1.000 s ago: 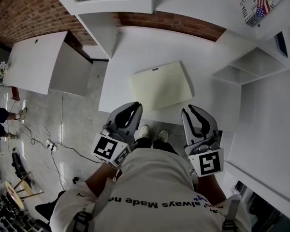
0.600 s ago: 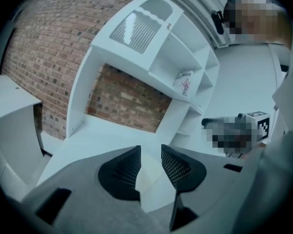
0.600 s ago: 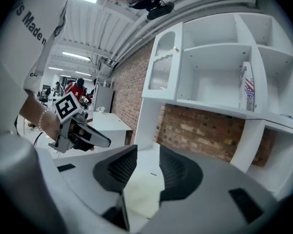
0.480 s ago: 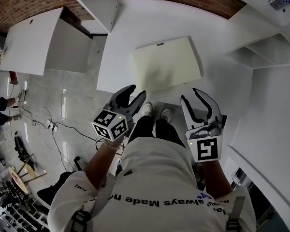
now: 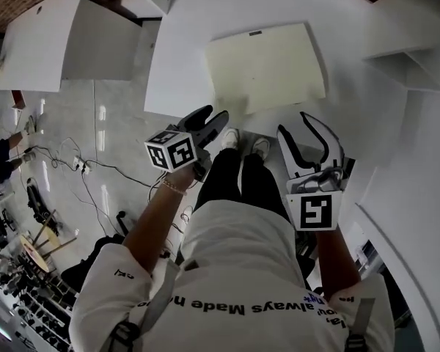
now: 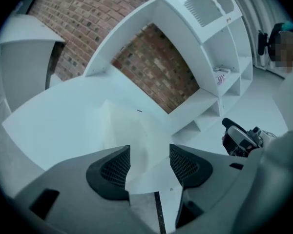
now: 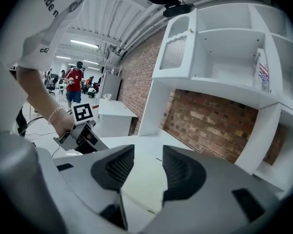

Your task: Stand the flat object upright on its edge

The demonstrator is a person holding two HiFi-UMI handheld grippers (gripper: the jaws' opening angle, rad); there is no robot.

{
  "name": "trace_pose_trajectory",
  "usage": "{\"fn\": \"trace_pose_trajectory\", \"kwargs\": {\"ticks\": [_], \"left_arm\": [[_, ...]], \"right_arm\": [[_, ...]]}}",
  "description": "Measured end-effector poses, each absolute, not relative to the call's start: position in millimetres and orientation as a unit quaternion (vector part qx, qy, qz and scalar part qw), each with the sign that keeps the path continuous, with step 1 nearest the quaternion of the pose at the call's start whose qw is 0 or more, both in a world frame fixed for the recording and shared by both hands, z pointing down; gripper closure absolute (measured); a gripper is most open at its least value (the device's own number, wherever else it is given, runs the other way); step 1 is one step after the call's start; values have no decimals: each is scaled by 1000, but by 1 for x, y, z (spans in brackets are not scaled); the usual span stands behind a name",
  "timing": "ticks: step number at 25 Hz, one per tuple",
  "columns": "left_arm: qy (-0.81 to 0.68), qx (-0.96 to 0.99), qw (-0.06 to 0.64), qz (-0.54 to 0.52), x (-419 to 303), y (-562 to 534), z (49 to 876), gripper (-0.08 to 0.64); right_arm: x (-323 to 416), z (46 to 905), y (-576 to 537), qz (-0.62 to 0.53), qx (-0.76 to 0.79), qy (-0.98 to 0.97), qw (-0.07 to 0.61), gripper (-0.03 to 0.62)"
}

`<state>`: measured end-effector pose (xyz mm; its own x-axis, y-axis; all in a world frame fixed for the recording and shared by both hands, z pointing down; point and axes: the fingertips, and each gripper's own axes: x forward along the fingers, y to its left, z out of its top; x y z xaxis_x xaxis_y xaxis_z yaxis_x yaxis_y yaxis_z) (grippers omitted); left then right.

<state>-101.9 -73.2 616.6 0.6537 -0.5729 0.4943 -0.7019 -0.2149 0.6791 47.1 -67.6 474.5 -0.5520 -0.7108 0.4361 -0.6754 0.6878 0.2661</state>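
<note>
Lying flat, panel [image 5: 268, 64], beyond left gripper [image 5: 214, 116], right gripper [image 5: 297, 125], opening empty

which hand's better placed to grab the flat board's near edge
Left, probably: left claw, just opening, empty, has its tips at the near corner of the board; right claw, also opening, empty, sits further back.

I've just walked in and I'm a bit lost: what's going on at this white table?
A person stands at a white table with a two-jaw gripper in each hand. A pale yellow flat board lies flat on the table and has not yet been stood on its edge. The left gripper and right gripper are near the table's front edge, just short of the board. Both sets of jaws have just been opening, with nothing between them.
</note>
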Motion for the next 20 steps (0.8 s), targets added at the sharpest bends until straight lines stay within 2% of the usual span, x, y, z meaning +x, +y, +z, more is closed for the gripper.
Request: {"fn": "trace_pose_trajectory", "kwargs": {"ticks": [6,15,16,19,20], "left_arm": [[-385,750,537,20,-130,-93,655,331],[-375,736,564,2,-128,-100,682,331],[-380,733,565,5,-131,-102,684,344],[-391,726,566,19,-139,-102,691,485],[-391,725,567,20,-140,-101,692,500]], "right_arm": [[16,493,-85,-16,387,-882,269,428],[8,524,-71,4,383,-881,276,428],[8,527,-71,7,383,-881,278,428],[7,535,-68,13,377,-879,292,428],[6,538,-68,14,377,-878,294,428]]}}
